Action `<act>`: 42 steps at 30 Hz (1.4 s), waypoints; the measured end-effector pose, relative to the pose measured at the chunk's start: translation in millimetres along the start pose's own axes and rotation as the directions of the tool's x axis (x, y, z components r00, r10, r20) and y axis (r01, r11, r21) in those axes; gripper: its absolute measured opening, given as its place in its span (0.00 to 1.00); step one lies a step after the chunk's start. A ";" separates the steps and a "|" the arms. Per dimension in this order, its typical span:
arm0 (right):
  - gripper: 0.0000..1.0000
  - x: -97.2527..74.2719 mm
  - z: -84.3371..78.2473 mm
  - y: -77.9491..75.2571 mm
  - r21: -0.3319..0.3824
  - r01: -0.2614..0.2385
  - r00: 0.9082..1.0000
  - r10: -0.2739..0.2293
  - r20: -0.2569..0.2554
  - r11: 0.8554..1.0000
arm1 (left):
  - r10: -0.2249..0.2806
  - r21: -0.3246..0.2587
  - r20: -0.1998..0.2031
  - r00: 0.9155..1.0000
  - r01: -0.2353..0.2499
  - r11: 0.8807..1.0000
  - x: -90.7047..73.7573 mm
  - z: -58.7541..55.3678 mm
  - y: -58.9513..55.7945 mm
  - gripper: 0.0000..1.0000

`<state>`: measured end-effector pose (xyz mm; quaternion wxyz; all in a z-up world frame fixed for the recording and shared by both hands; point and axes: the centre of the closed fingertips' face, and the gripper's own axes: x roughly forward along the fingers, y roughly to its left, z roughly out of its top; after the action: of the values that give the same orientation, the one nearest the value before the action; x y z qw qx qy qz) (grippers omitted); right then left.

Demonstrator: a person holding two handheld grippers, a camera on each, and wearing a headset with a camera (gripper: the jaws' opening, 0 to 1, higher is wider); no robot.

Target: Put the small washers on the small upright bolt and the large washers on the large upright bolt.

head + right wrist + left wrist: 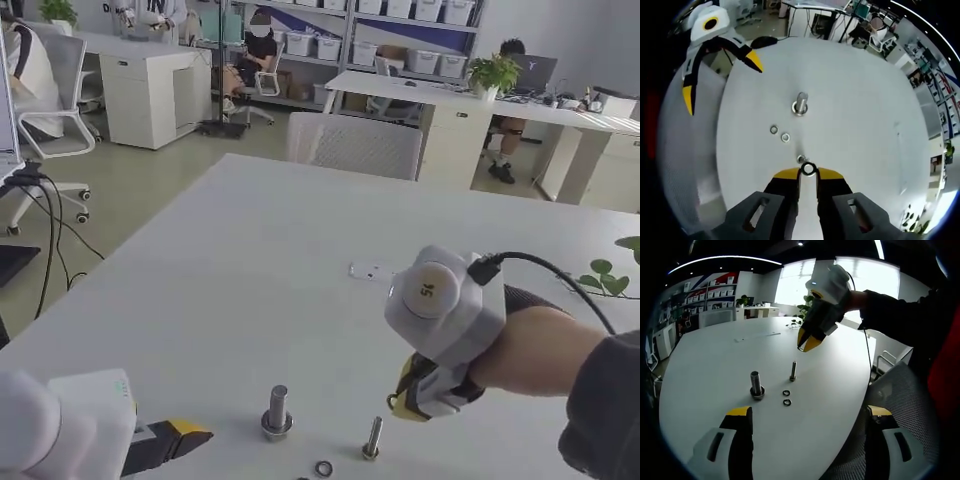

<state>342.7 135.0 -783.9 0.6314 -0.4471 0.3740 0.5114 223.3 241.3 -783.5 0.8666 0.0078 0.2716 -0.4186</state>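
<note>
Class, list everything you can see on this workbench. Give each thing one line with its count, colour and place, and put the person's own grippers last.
table: one, white, under everything else.
large bolt: one, grey metal, upright near the table's front edge.
small bolt: one, grey metal, upright beside the large bolt.
loose washers: two, silvery, flat on the table close to the two bolts.
held washer: one, silvery, in the right gripper, near the small bolt's top.
card: one, white, flat on the table beyond the bolts.
plant leaves: a few, green, at the table's right edge.
left gripper: one, white with black and yellow jaws, open, low before the bolts.
right gripper: one, same colours, shut on the held washer.
</note>
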 end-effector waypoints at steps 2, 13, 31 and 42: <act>0.13 1.2 2.5 -1.6 -0.008 -0.001 1.000 0.001 -0.001 1.000 | 0.002 0.000 0.000 1.000 -0.002 1.000 -0.2 -0.3 0.0 0.93; 0.13 12.9 2.6 -2.3 -0.032 -0.026 0.999 0.025 -0.028 0.999 | 0.008 -0.006 0.001 1.000 -0.008 1.000 -0.4 -0.3 0.4 0.93; 0.13 31.6 -2.5 2.1 -0.040 -0.070 0.995 0.067 -0.072 0.997 | 0.012 -0.015 -0.001 1.000 -0.012 1.000 -1.4 -3.4 3.9 0.93; 0.13 38.4 -4.6 2.2 -0.048 -0.085 0.993 0.080 -0.093 0.995 | 0.017 -0.021 -0.003 1.000 -0.017 1.000 -2.1 -5.3 5.6 0.93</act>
<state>348.1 142.8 -821.5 0.5803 -0.4704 0.4068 0.5258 223.9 247.7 -788.3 0.8697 0.0014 0.2771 -0.4084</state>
